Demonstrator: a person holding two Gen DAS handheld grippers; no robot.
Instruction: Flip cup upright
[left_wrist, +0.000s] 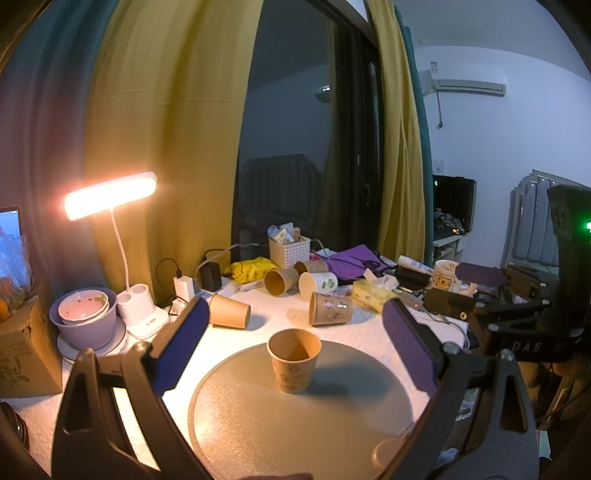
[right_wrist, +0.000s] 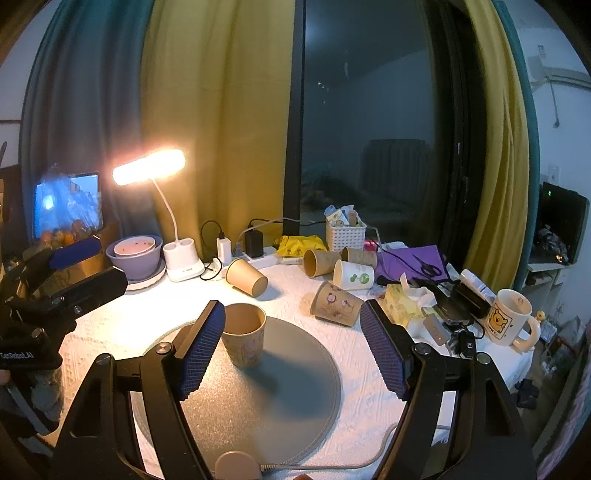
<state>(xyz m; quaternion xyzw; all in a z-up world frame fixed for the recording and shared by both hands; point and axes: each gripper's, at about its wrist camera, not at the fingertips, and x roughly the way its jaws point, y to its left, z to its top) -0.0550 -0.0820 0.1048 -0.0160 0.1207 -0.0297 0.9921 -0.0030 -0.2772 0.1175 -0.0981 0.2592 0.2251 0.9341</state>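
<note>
Standing mouth-up on the round grey mat (left_wrist: 258, 417), the paper cup (left_wrist: 293, 360) looks already flipped, so the step in hand seems to be the release and retreat. Both the left tool (left_wrist: 295, 339) and right tool (right_wrist: 295, 343) have fingers spread wide, holding nothing. Several more cups (right_wrist: 246, 276) lie on their sides further back on the bench (right_wrist: 122, 332); a next move would call for reaching one of them.

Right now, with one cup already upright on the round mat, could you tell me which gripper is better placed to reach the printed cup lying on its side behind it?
Probably the right gripper: open, with the tipped printed cup nearly between its fingertips. The left gripper, also open, frames the upright cup instead.
</note>
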